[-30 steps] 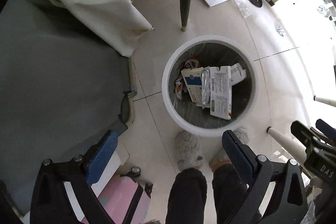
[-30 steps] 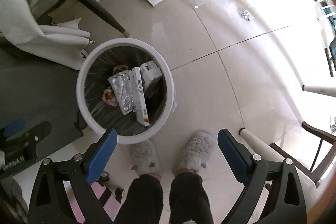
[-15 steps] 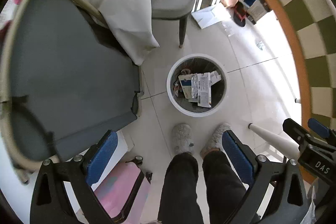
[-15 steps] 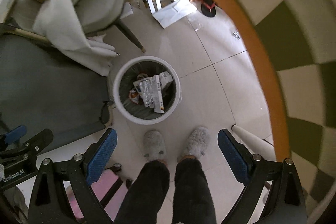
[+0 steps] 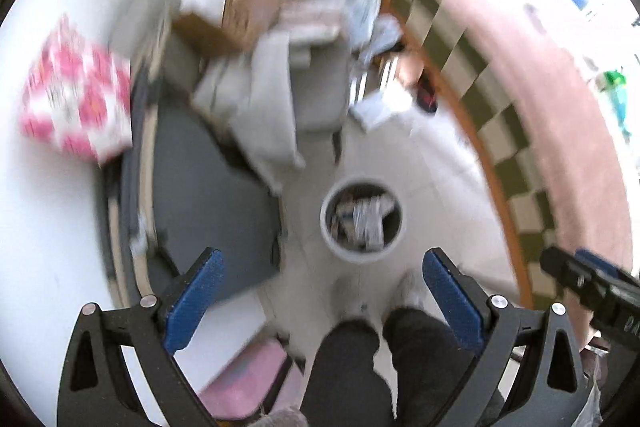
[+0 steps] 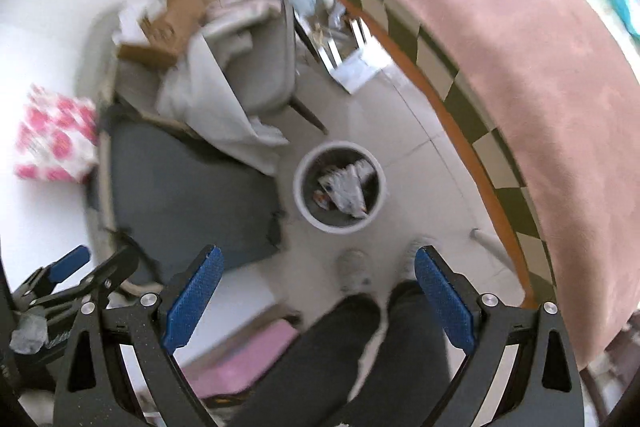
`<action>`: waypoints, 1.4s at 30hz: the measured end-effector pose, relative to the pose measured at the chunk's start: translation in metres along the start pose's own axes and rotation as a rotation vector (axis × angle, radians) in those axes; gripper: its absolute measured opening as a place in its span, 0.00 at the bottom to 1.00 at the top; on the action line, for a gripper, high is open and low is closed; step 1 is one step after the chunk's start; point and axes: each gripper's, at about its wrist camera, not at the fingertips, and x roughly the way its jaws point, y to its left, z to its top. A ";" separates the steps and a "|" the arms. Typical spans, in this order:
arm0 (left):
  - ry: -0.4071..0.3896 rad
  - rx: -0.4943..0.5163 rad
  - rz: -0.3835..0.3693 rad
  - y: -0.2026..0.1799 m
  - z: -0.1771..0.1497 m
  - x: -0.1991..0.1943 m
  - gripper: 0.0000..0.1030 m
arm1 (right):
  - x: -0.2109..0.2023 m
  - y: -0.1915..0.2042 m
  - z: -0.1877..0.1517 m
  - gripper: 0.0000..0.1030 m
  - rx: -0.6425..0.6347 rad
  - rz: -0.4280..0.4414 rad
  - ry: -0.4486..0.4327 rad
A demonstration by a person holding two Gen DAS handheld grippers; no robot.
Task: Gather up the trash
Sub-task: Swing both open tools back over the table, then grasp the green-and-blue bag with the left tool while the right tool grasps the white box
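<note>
Far below both wide-open grippers, white bin holding trash

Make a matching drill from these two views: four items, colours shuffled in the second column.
Items:
1. bin
2. tool pads
3. trousers
4. box

Colours:
A. brown
B. blue
C. white
D. black

Pairs: 1-C, 2-B, 3-D, 4-A
</note>
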 end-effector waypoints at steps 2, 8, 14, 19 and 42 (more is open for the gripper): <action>-0.068 0.048 0.001 -0.023 0.024 -0.021 0.99 | -0.029 -0.011 0.008 0.95 0.041 0.019 -0.052; -0.174 0.193 0.010 -0.118 0.083 -0.052 0.99 | -0.101 -0.091 0.041 0.95 0.222 -0.024 -0.201; -0.172 0.356 -0.062 -0.273 0.141 -0.049 1.00 | -0.159 -0.239 0.080 1.00 0.465 -0.154 -0.271; -0.140 0.429 -0.056 -0.398 0.183 -0.029 1.00 | -0.200 -0.392 0.118 1.00 0.643 -0.264 -0.279; 0.203 0.411 -0.110 -0.696 0.271 0.099 1.00 | -0.145 -0.652 0.230 0.90 0.781 -0.361 -0.096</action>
